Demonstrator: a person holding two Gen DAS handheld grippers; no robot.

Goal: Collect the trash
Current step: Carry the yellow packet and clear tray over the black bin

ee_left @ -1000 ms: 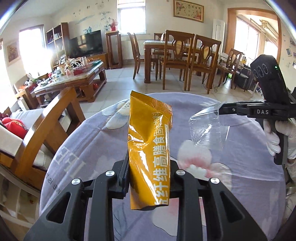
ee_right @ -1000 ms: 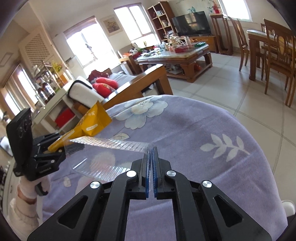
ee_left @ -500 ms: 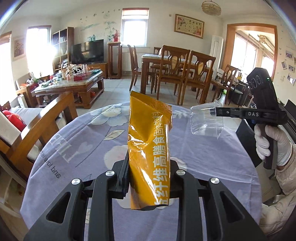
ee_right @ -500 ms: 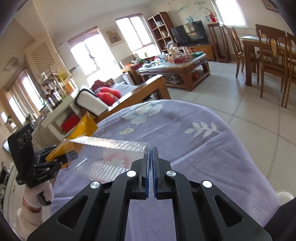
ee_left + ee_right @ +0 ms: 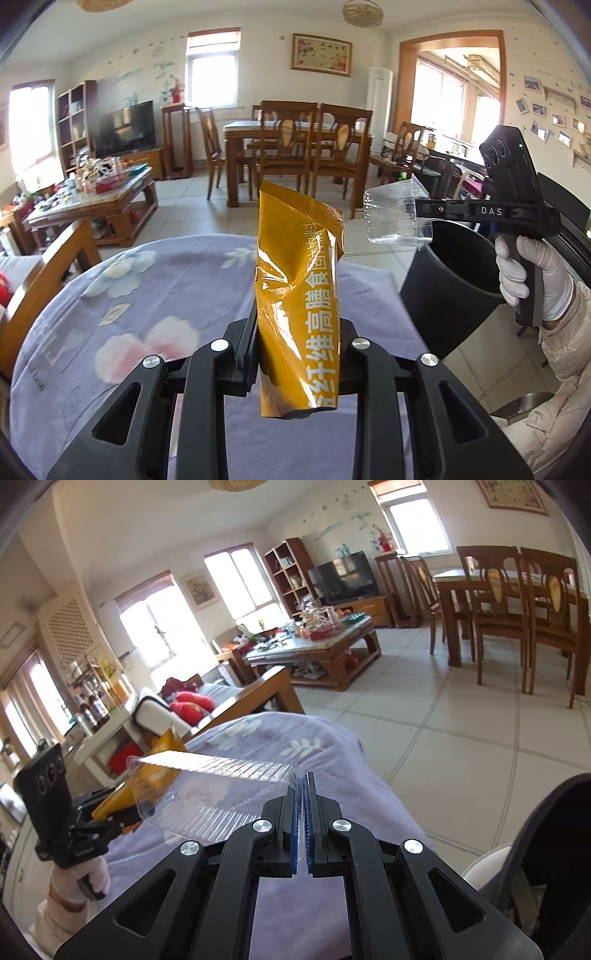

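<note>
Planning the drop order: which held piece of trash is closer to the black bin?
The clear plastic container in the right gripper, hanging by the bin's rim; the orange packet sits over the table.

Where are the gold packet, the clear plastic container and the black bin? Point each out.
gold packet [image 5: 299,295], left wrist view, middle of its printed face
clear plastic container [image 5: 218,794], right wrist view, its ribbed side
black bin [image 5: 448,295], left wrist view, outer wall

Gold packet [image 5: 299,295]; clear tray [image 5: 218,794]; lilac floral cloth [image 5: 147,295]

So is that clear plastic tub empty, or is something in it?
Empty. The clear plastic tub shows only the room through its walls, and in the right wrist view the cloth shows through it, pinched by the right tool.
</note>
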